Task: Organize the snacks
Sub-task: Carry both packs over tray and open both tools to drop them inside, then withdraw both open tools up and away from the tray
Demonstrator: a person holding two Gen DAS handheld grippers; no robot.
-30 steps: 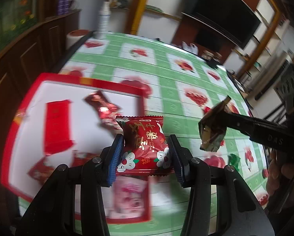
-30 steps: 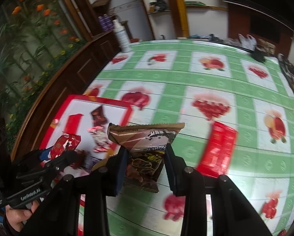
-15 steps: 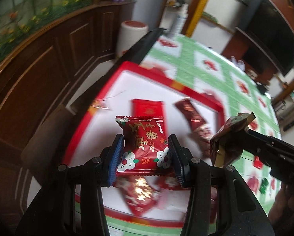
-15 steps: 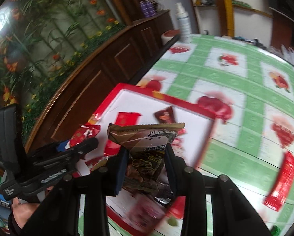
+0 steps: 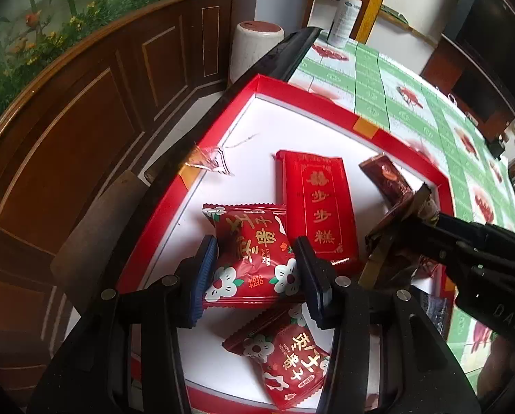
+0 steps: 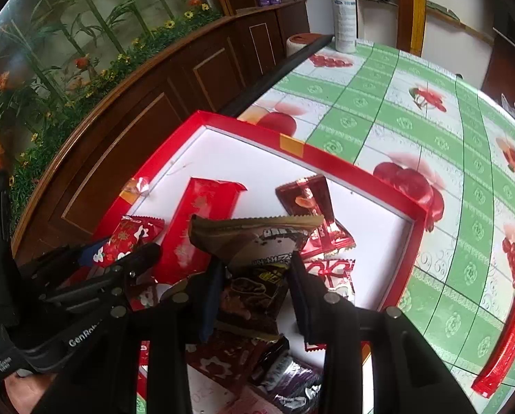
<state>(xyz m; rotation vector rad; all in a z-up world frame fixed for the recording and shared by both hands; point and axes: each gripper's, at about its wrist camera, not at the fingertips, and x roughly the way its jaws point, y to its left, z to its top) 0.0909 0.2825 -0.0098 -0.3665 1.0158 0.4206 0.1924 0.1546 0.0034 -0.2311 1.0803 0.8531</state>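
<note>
My left gripper (image 5: 255,276) is shut on a red flower-print snack packet (image 5: 252,258) and holds it over the near left part of the red-rimmed white tray (image 5: 330,103). My right gripper (image 6: 254,293) is shut on a brown chocolate snack packet (image 6: 254,265) over the tray's (image 6: 326,158) near middle; it shows at the right of the left wrist view (image 5: 392,238). In the tray lie a long red packet (image 5: 317,207), a dark red bar (image 5: 386,179) and a second flower-print packet (image 5: 288,355).
A long red packet (image 6: 505,345) lies on the green checked tablecloth (image 6: 430,131) right of the tray. A white bottle (image 6: 343,17) stands at the table's far edge. A dark wooden cabinet (image 5: 85,120) runs along the left, beyond the table edge.
Both grippers have swung left from over the tablecloth to over the tray and come lower, each still holding its packet. The tray now fills the middle of both views.
</note>
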